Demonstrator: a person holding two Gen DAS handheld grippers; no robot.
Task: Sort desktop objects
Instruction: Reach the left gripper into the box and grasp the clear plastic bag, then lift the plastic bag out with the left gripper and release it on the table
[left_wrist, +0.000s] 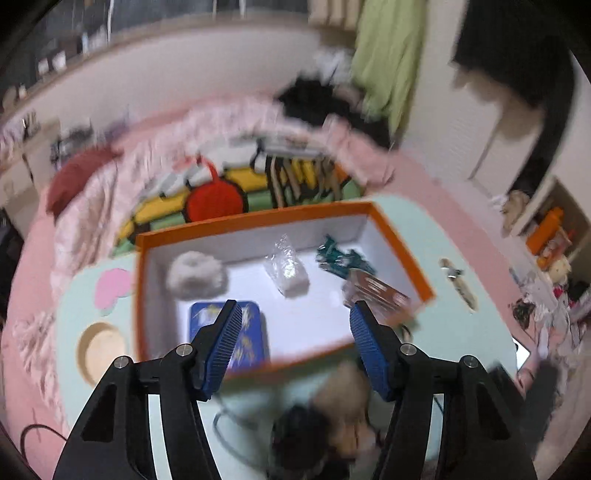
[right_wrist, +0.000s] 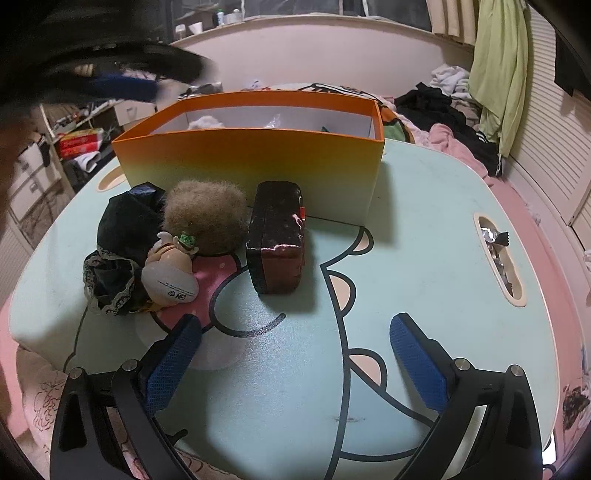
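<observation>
In the left wrist view, my left gripper (left_wrist: 295, 306) hangs above the orange box (left_wrist: 258, 218), jaws apart with nothing between them. Inside the box lie a white fluffy ball (left_wrist: 195, 275), a clear plastic bag (left_wrist: 286, 267), teal pieces (left_wrist: 340, 254), a brown packet (left_wrist: 376, 291) and a blue tin (left_wrist: 255, 332). My right gripper (right_wrist: 295, 320) stands open and empty over the mint table (right_wrist: 424, 258). Ahead of it, in front of the box (right_wrist: 251, 170), sit a dark red case (right_wrist: 277, 240), a brown fuzzy ball (right_wrist: 207, 218), a small figurine (right_wrist: 170, 273) and black cloth (right_wrist: 125, 229).
A slot (right_wrist: 498, 254) holding foil wrappers is cut into the table's right side, and a round recess (left_wrist: 101, 350) into its left. Pink bedding and piled clothes (right_wrist: 443, 107) lie beyond the box. The blurred left gripper (right_wrist: 122, 85) crosses the right wrist view's top left.
</observation>
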